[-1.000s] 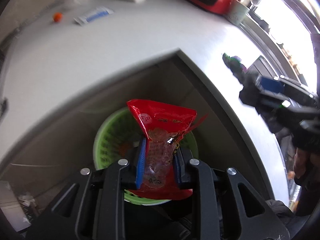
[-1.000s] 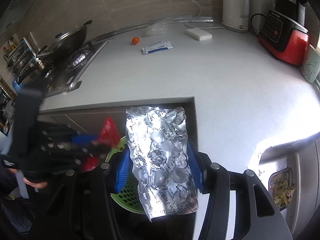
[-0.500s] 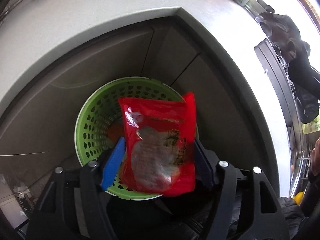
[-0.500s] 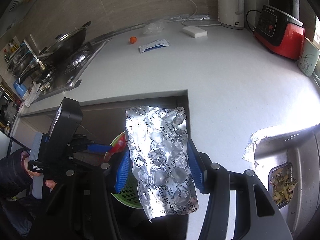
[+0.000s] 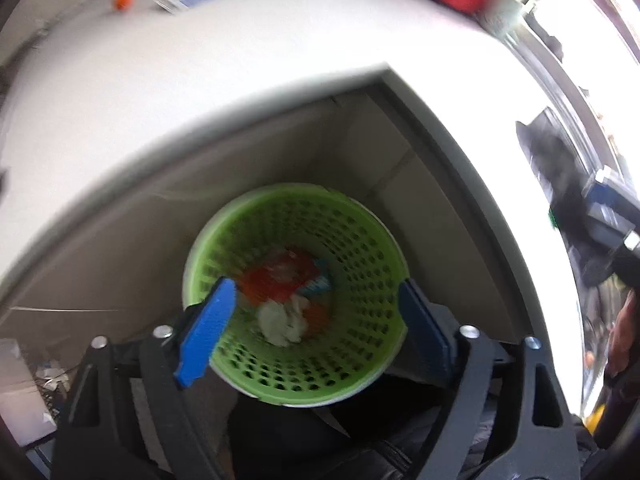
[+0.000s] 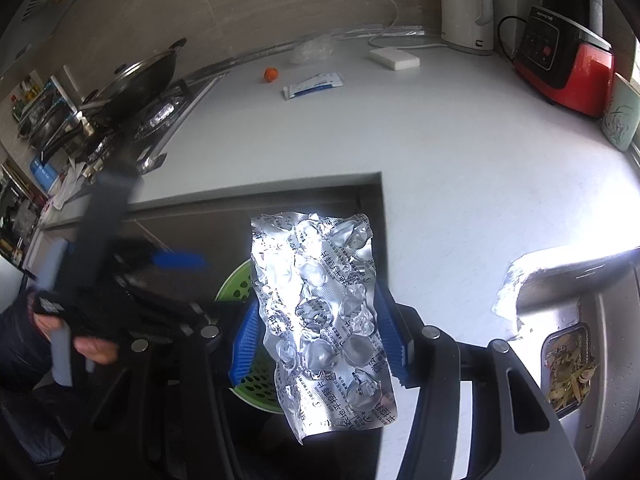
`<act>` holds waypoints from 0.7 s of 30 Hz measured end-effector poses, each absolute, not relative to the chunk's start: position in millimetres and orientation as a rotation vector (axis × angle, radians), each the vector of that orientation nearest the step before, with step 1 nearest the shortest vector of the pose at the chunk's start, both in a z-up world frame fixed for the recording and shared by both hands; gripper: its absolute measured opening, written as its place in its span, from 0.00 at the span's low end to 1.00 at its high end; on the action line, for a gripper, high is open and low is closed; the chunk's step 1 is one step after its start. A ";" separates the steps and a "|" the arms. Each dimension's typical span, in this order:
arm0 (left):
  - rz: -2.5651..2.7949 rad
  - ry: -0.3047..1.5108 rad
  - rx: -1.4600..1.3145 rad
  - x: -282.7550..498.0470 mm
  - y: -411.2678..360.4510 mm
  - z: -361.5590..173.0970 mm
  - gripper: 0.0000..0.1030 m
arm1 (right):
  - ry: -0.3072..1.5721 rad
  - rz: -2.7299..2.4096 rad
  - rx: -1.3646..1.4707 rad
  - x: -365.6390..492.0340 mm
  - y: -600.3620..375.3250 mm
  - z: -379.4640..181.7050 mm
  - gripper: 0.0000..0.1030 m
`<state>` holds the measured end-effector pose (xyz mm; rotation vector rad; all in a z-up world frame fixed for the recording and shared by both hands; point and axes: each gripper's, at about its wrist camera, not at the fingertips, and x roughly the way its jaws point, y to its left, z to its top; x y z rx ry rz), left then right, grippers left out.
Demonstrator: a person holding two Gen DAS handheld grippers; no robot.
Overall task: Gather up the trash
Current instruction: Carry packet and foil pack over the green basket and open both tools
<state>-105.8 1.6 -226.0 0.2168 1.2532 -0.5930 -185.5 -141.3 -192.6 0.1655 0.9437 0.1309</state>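
White countertop (image 6: 460, 184); orange ball (image 6: 271, 74), blue-white sachet (image 6: 314, 85), kettle (image 6: 466, 4)

Things to count — in the kitchen

One green basket (image 5: 360, 364) — one red packet (image 5: 276, 276) and one white paper ball (image 5: 280, 320) inside. One silver pill sheet (image 6: 324, 312). Two grippers: left gripper (image 5: 312, 328), right gripper (image 6: 320, 336). On the counter (image 6: 440, 140): one orange ball (image 6: 271, 74), one blue-and-white packet (image 6: 314, 85), one white kettle (image 6: 466, 4), one red cooker (image 6: 560, 64).

left tool (image 5: 312, 328): jaws just opened, empty | right tool (image 6: 316, 344): clamped, tilted down
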 end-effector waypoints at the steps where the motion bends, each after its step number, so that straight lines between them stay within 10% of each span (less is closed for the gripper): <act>1: -0.563 1.225 0.212 -105.8 7.8 -217.5 0.83 | 0.948 0.136 0.165 -185.5 -139.9 -193.8 0.52; 21: -0.189 0.974 0.146 -109.9 93.4 -130.2 0.93 | 1.083 0.280 0.045 -167.4 -71.4 -258.1 0.58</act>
